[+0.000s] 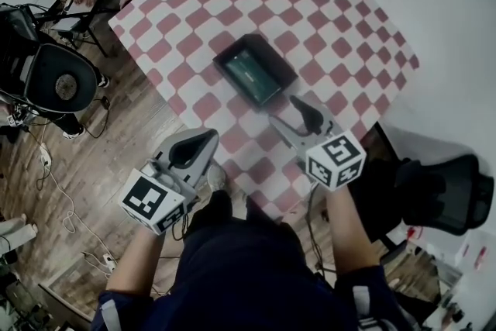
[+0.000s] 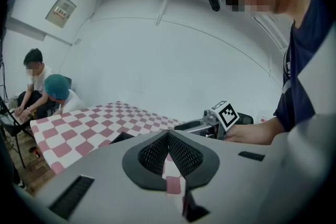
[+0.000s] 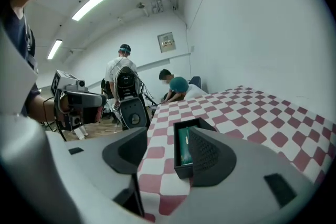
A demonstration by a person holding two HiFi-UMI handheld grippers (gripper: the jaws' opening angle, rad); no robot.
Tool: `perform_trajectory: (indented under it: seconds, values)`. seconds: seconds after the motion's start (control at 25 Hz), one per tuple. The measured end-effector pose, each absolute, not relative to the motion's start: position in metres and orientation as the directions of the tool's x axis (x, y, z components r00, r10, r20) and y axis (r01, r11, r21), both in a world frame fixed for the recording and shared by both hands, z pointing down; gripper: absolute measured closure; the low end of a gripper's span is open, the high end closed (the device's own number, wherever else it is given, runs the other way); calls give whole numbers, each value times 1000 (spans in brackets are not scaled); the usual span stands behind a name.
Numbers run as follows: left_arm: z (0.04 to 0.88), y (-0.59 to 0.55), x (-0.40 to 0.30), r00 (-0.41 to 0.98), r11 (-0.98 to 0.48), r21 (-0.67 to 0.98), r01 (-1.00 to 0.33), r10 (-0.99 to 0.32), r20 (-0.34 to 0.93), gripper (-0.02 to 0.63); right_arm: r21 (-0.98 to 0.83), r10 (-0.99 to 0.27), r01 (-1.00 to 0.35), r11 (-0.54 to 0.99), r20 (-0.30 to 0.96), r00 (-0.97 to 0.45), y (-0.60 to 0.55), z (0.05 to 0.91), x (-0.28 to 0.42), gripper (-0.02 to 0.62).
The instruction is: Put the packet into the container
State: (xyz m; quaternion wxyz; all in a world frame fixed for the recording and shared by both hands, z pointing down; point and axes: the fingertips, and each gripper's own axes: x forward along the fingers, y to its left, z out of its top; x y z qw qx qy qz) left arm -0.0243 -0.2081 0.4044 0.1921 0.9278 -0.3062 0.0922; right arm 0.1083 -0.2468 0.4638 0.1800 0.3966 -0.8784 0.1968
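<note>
The slim green packet lies flat inside the shallow black rectangular container, which sits out on the red-and-white checked counter. From where I stand the packet is in place, so the task looks as good as done.

The right gripper is the nearer one. It hovers just short of the container's near end, and its fingers stand apart with only checked cloth between them. In the right gripper view the packet sits just ahead of those fingers and slightly to the right-hand one. Its long axis runs away from them, nearly in line with the way they point. A straight pull back would clear the container without touching it.

The left gripper hangs further back, off the counter's near edge. Its fingers are closed together at the tips on nothing.
</note>
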Motion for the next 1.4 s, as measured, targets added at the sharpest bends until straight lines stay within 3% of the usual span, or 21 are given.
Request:
perform_trajectory:
  seconds: [0.04,0.2,0.56,1.4]
  values:
    - [402,-207,-23,797,-743,294,-602,-533,285,580,-208,-638,-769,604,452,-623,-243,457,111,373]
    - [390,-202,-19,800,-755,272,-597,-534,274,580,-246,-658,-761,600,389,-645,-226,431,117,473]
    - [372,-188,-11,810,-776,240,-583,-530,252,580,-249,-696,-759,601,303,-650,-194,391,116,564]
    - [354,-175,-15,808,-780,217,-586,-543,230,580,-220,-692,-750,624,291,-661,-159,375,108,580]
